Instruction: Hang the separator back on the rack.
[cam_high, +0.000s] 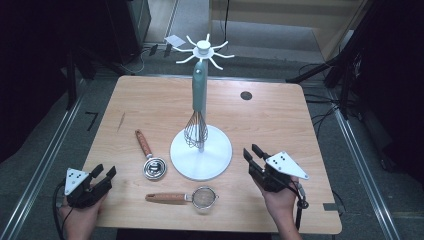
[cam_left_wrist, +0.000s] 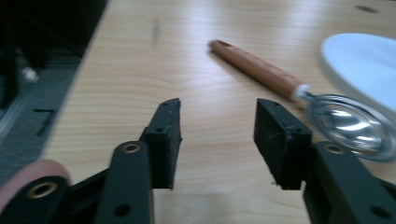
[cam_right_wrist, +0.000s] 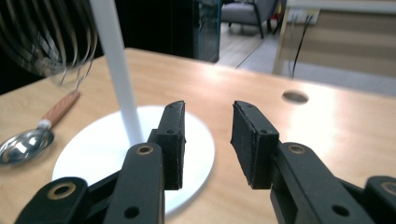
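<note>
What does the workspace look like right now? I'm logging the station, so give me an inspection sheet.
Surface: light wooden table, small round hole at the far right.
Job's things: white hook stand with a green-handled wire whisk hanging; steel measuring scoop with wooden handle; small mesh strainer with wooden handle.
Clutter: nothing seen.
Grippers: left gripper open, empty; right gripper open, empty.
Cables: black cable trailing from the right gripper.
Surroundings: grey floor, dark stands.
</note>
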